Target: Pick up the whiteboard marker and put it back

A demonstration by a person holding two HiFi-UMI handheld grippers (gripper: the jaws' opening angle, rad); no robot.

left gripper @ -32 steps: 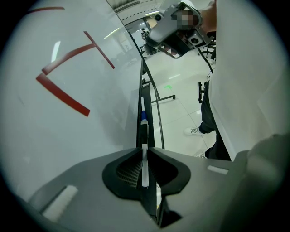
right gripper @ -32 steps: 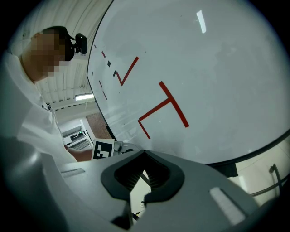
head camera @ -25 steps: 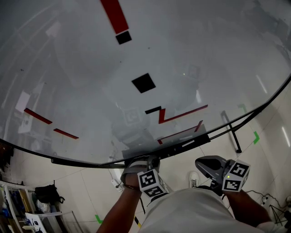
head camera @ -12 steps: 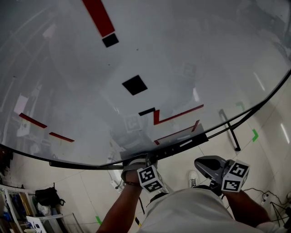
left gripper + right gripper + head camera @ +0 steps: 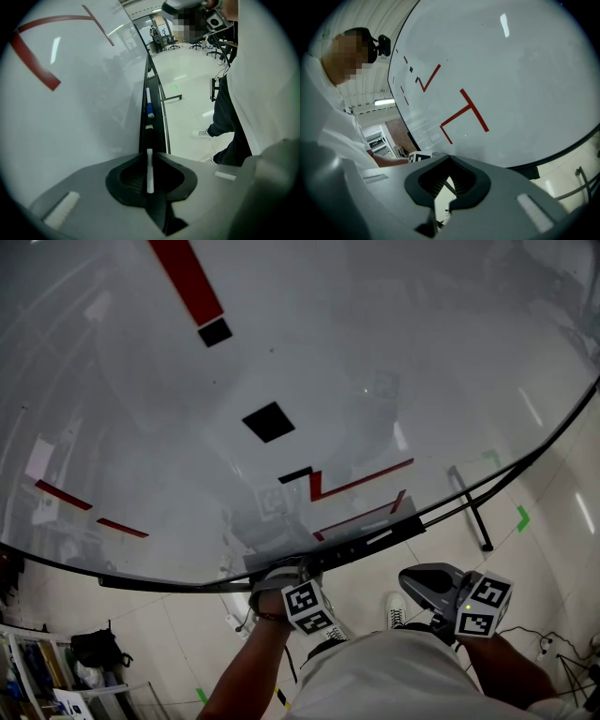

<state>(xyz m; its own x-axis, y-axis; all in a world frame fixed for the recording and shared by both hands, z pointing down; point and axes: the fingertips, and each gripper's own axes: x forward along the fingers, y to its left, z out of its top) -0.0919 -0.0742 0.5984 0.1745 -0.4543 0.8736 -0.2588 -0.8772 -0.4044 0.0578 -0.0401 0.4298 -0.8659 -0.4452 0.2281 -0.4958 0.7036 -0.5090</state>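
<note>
The whiteboard marker [image 5: 149, 171] is, I am judging, going to feel light and stiff. Its smooth plastic barrel is apt to slip or roll, so a hold across the middle of the barrel, clear of the cap, is looking safest. Little of it is showing: only a slim, straight white strip lying lengthwise between the pads (I am taking that strip to be the barrel, though it is too narrow to be sure). The left gripper [image 5: 149, 153] is pinching its jaws down to a narrow slit on that strip. It is sitting at the near end of the black tray [image 5: 143, 133], which is running along the foot of the whiteboard [image 5: 70, 117]. Farther along the tray a blue-capped marker [image 5: 149, 104] is lying flat. The right gripper [image 5: 448, 159] is hanging by the person's waist, well apart from the tray, its tips drawn together and gripping nothing.
</note>
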